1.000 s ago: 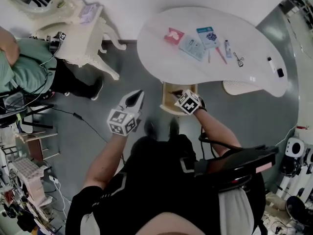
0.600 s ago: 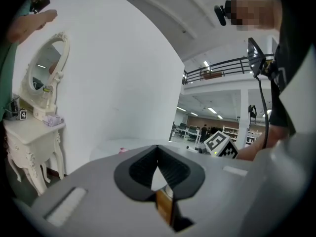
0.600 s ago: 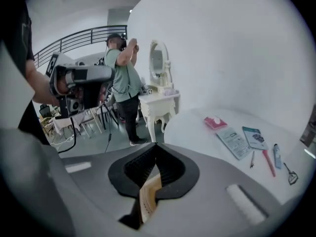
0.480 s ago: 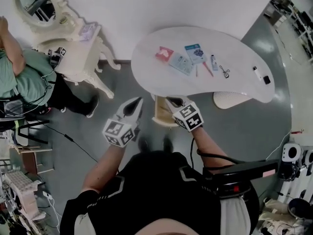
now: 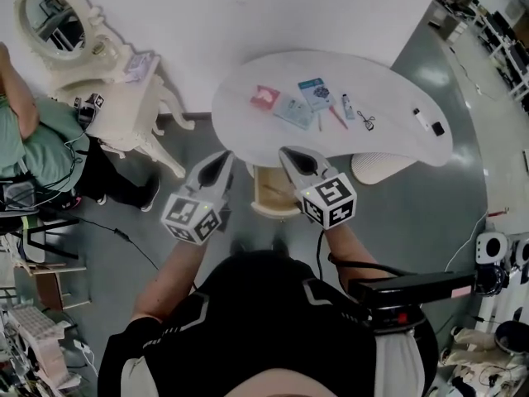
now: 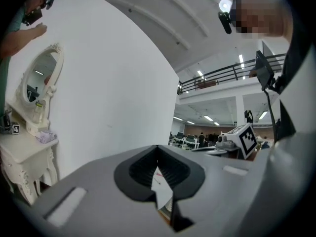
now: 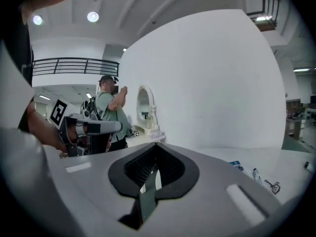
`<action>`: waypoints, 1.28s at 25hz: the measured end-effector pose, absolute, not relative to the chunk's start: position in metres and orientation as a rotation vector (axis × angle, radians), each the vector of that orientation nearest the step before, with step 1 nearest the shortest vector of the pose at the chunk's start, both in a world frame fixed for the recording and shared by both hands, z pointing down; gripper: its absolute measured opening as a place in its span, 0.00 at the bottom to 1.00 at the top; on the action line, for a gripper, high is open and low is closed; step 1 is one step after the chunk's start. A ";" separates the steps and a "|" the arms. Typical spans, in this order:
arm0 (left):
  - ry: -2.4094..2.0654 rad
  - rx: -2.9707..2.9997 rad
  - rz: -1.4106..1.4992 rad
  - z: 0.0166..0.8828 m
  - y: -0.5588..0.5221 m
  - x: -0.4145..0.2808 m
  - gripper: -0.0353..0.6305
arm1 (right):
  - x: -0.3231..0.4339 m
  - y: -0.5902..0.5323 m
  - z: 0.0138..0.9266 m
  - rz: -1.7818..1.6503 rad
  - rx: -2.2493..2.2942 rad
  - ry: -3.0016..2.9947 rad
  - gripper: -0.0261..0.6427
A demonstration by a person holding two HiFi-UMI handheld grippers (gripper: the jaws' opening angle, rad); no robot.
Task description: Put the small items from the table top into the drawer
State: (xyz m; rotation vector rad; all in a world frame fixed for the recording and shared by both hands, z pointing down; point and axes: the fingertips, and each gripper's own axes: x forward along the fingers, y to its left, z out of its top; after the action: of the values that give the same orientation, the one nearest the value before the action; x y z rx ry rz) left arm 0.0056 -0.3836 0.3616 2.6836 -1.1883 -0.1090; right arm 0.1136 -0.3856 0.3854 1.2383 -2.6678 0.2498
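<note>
Overhead, the right tool point(image 5: 291, 157), clenched and empty like the left tool point(image 5: 220, 162), sits nearer the packets point(image 5: 294, 111) lying just ahead on the tabletop point(image 5: 397, 81), open drawer point(image 5: 269, 193) below

The person wears a black short-sleeved top point(image 5: 264, 321) with pale trim lines near the shoulders. The left gripper point(image 5: 221, 157) and right gripper point(image 5: 287, 151) are grey pointed shells, each bearing a white cube point(image 5: 329, 203) with black square markers. A black cable point(image 5: 317, 251) trails from the right one.
</note>
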 end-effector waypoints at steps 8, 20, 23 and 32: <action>-1.173 2.716 -0.160 0.339 -0.389 0.014 0.05 | 0.133 -0.388 0.342 0.203 1.526 -2.693 0.04; -1.257 2.746 -0.157 0.325 -0.392 0.009 0.05 | 0.134 -0.380 0.321 0.142 1.570 -2.697 0.04; -1.301 2.722 -0.185 0.321 -0.393 0.002 0.05 | 0.135 -0.379 0.321 0.157 1.584 -2.691 0.04; -1.288 2.727 -0.183 0.323 -0.391 -0.003 0.05 | 0.134 -0.378 0.317 0.149 1.590 -2.686 0.04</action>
State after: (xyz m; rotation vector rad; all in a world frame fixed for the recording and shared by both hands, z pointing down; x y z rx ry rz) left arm -0.0030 -0.3912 0.3230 2.7265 -1.2883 -0.1829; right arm 0.1341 -0.3783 0.3169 1.5900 -2.6861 0.1494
